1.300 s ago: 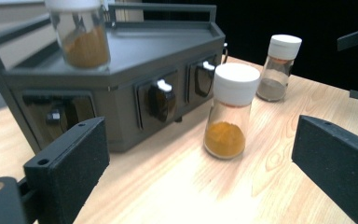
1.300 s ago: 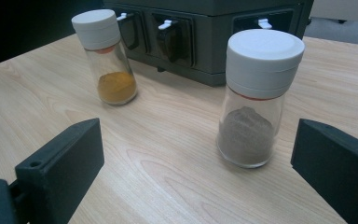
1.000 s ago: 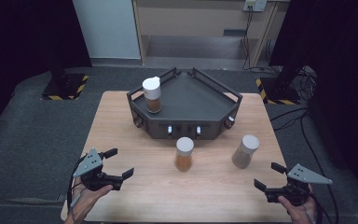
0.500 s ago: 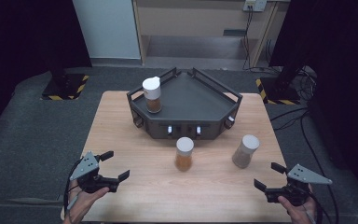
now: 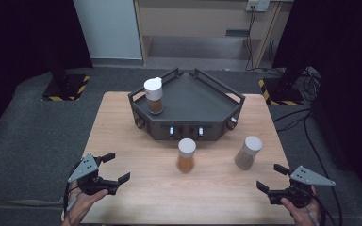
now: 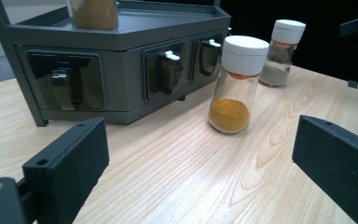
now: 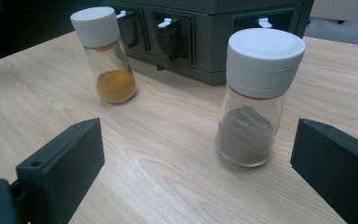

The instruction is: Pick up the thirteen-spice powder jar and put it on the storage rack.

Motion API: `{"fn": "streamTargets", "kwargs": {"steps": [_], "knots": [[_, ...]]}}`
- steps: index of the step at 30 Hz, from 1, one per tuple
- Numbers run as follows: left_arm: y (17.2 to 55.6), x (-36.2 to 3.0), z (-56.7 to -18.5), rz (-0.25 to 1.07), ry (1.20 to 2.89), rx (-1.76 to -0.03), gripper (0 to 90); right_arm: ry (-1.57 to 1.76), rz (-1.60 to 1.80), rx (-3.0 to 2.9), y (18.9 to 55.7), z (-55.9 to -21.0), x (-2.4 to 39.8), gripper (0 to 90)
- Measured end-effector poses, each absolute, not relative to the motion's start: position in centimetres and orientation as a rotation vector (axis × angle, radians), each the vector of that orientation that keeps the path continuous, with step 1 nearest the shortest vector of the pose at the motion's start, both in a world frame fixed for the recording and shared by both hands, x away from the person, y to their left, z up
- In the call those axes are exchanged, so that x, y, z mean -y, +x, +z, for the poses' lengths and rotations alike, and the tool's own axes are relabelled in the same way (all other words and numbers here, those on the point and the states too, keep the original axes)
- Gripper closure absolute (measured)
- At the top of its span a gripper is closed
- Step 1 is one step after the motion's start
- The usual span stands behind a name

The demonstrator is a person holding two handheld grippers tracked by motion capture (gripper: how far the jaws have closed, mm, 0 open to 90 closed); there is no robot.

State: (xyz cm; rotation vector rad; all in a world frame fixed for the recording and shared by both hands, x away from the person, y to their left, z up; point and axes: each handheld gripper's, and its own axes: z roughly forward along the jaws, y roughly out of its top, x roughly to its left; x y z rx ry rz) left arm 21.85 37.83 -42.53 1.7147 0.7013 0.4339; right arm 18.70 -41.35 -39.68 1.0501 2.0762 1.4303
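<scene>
Dark grey rack (image 5: 188, 110) sits at the table's far middle; orange-powder jar (image 5: 186, 155) stands upright just in front of it, grey-powder jar (image 5: 247, 152) in front of its right corner, a third jar (image 5: 153, 95) on its top left. Left gripper (image 5: 109, 165) well in front-left of the rack, jaws spread wide, grasping nothing; right gripper (image 5: 272, 177) front-right, jaws likewise released, the grey-powder jar near ahead between them.
</scene>
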Motion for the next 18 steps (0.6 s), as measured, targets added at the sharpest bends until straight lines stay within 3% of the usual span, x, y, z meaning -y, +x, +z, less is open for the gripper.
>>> {"fn": "streamTargets", "kwargs": {"steps": [18], "knots": [[22.10, -38.37, -42.89, 0.392, 1.714, -0.643, 1.2, 1.059, 1.429, -2.076, 18.75, -39.70, 41.36, 3.2]]}}
